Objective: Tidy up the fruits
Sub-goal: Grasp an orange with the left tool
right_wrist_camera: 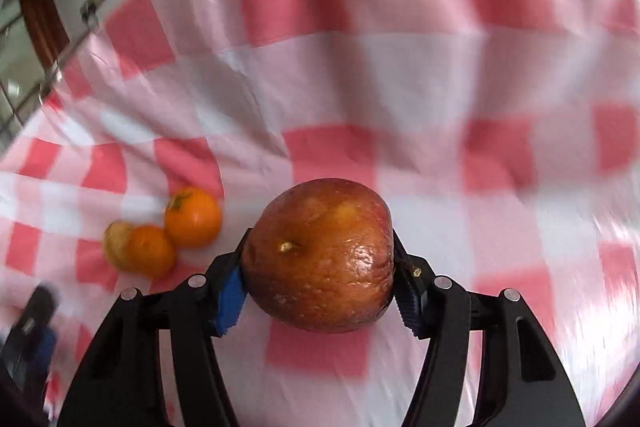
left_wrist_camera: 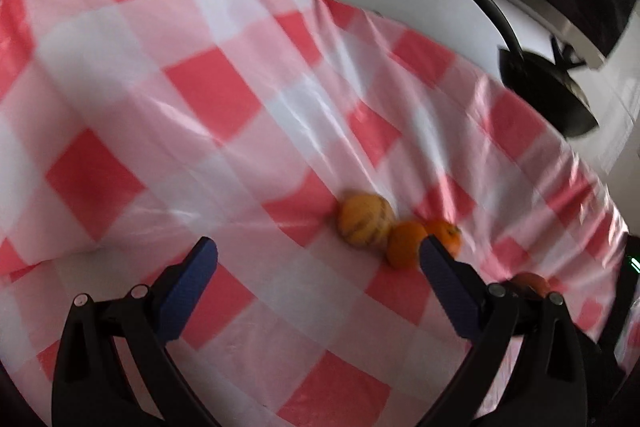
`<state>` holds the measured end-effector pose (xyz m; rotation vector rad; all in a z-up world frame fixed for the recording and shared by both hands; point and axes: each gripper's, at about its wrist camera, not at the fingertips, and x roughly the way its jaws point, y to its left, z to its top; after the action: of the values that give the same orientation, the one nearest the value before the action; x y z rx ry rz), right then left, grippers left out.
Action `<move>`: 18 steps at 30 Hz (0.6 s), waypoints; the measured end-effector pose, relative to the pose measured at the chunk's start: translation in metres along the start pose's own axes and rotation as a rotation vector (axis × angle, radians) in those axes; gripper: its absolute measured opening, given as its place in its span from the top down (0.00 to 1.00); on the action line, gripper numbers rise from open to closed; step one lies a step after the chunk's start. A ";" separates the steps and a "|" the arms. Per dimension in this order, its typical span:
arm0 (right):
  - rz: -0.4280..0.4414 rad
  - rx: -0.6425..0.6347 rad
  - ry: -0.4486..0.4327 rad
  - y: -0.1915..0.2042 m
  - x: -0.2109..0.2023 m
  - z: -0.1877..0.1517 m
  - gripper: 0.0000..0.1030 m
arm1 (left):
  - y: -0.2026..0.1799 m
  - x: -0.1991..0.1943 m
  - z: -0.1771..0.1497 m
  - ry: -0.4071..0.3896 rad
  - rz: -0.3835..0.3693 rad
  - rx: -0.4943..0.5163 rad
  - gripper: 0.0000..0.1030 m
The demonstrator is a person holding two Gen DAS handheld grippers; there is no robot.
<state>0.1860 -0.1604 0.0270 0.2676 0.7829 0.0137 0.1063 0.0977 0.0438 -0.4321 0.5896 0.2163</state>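
Apple [right_wrist_camera: 320, 255], reddish-brown, sits clenched between the right gripper [right_wrist_camera: 320, 287] pads above the checked tablecloth [right_wrist_camera: 400, 67]. Left gripper [left_wrist_camera: 318, 259] gapes, holding nothing; two oranges [left_wrist_camera: 406, 245] and a yellow striped fruit [left_wrist_camera: 364, 221] touch just beyond, near the table's right edge.

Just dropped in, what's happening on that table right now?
A person is sorting fruit with two handheld grippers. The right gripper is clamped on a brownish apple over the checked cloth. The left gripper is open and empty, pointed near a yellow fruit and two oranges clustered together.
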 end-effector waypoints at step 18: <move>0.220 0.317 -0.153 -0.068 -0.068 -0.048 0.41 | -0.060 0.047 -0.012 0.225 -0.136 0.223 0.20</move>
<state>0.0981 -0.2223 0.0249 0.6475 0.5982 0.0761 0.1577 0.0427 0.0274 -0.2804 0.7933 -0.0291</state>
